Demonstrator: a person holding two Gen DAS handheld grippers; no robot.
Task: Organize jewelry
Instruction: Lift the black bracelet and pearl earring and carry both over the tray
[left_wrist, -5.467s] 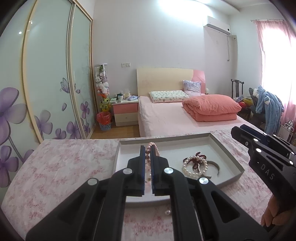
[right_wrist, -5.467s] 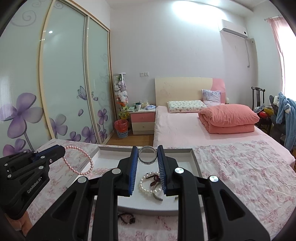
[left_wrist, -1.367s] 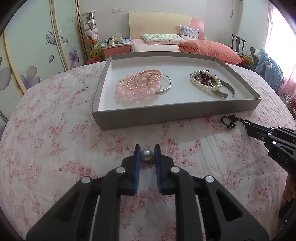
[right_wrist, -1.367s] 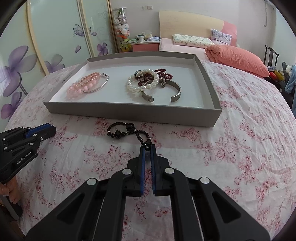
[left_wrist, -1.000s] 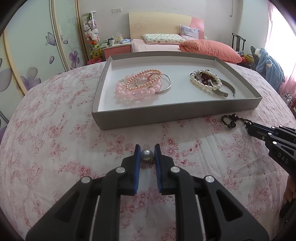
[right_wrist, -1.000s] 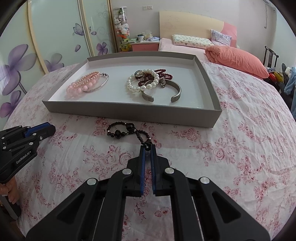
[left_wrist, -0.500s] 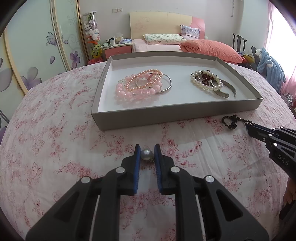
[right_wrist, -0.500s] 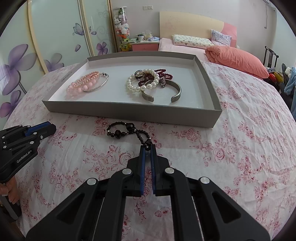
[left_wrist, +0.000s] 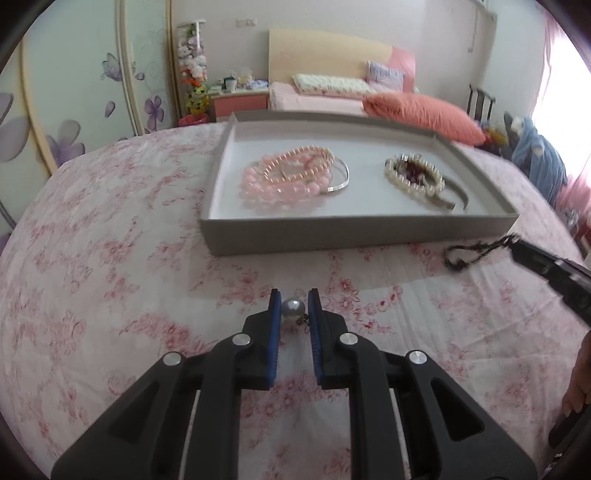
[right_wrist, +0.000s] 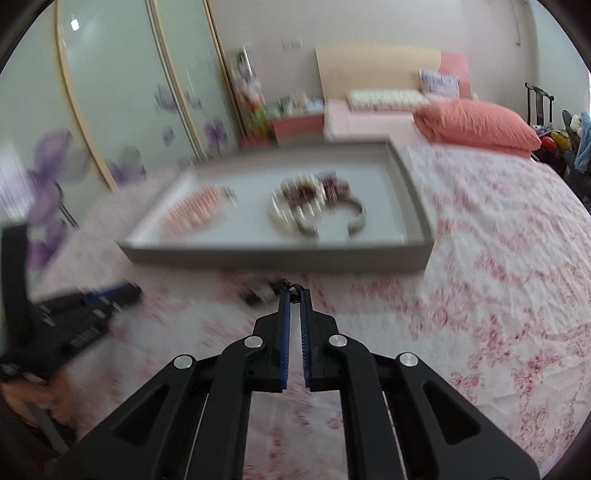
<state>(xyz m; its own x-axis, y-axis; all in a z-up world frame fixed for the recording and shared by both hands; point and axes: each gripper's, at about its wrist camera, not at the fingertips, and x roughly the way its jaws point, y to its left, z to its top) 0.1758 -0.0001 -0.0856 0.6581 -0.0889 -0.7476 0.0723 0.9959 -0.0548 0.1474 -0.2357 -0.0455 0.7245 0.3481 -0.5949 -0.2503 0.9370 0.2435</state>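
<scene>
black bead chain (right_wrist: 271, 290) in right gripper (right_wrist: 294, 295)

Left tongs (left_wrist: 293, 308) pinch a grey pearl (left_wrist: 293, 307) before the jewelry tray (left_wrist: 354, 236).

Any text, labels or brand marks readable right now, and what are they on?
Nothing can be read at this moment.
Left gripper: white print on its side, motion-blurred, unreadable.
Right gripper: faint marking on its body at the frame edge, too blurred to read.
Tray: no text visible.
</scene>
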